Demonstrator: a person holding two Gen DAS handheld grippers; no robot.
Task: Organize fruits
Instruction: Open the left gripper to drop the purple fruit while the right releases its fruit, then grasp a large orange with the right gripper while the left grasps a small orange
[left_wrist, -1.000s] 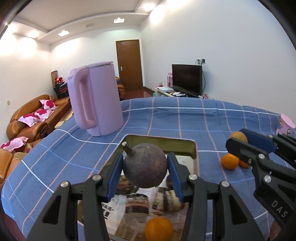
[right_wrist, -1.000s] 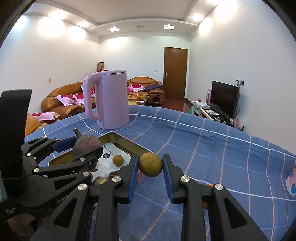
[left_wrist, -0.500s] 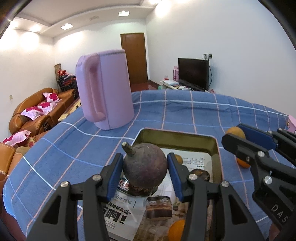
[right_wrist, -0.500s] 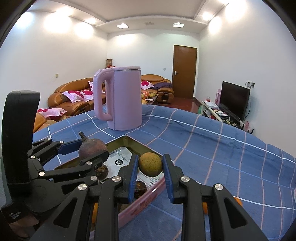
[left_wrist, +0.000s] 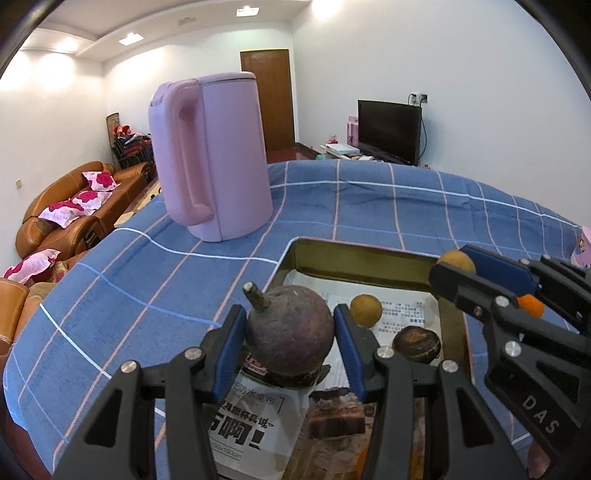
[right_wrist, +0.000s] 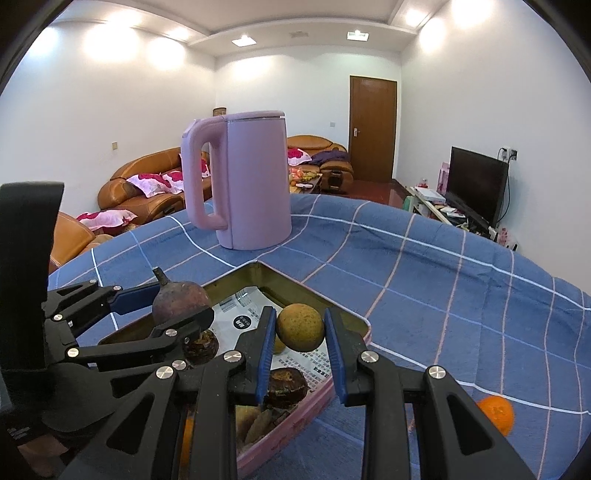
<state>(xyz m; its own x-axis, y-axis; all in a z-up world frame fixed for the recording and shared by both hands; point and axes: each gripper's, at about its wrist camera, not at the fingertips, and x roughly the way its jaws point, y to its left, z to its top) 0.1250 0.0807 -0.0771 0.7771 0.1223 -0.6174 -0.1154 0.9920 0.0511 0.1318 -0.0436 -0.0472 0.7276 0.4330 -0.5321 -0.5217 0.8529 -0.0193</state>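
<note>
My left gripper (left_wrist: 290, 338) is shut on a dark purple mangosteen (left_wrist: 290, 332) with a stem, held above the paper-lined metal tray (left_wrist: 354, 254). My right gripper (right_wrist: 301, 328) is shut on a small tan-yellow round fruit (right_wrist: 300, 326), held over the tray's right side (right_wrist: 314, 291). In the tray lie a small tan fruit (left_wrist: 365, 310) and a dark brown fruit (left_wrist: 416, 341). The right gripper (left_wrist: 476, 273) shows in the left wrist view, and the left gripper with the mangosteen (right_wrist: 181, 301) in the right wrist view.
A tall pink kettle (left_wrist: 210, 155) stands on the blue checked tablecloth (left_wrist: 369, 206) behind the tray. An orange (right_wrist: 496, 411) lies on the cloth right of the tray. Sofas, a TV and a door are beyond the table.
Both grippers have moved forward over the tray toward the kettle, each still holding its fruit. The kettle looms larger and the tray's far rim is closer.
</note>
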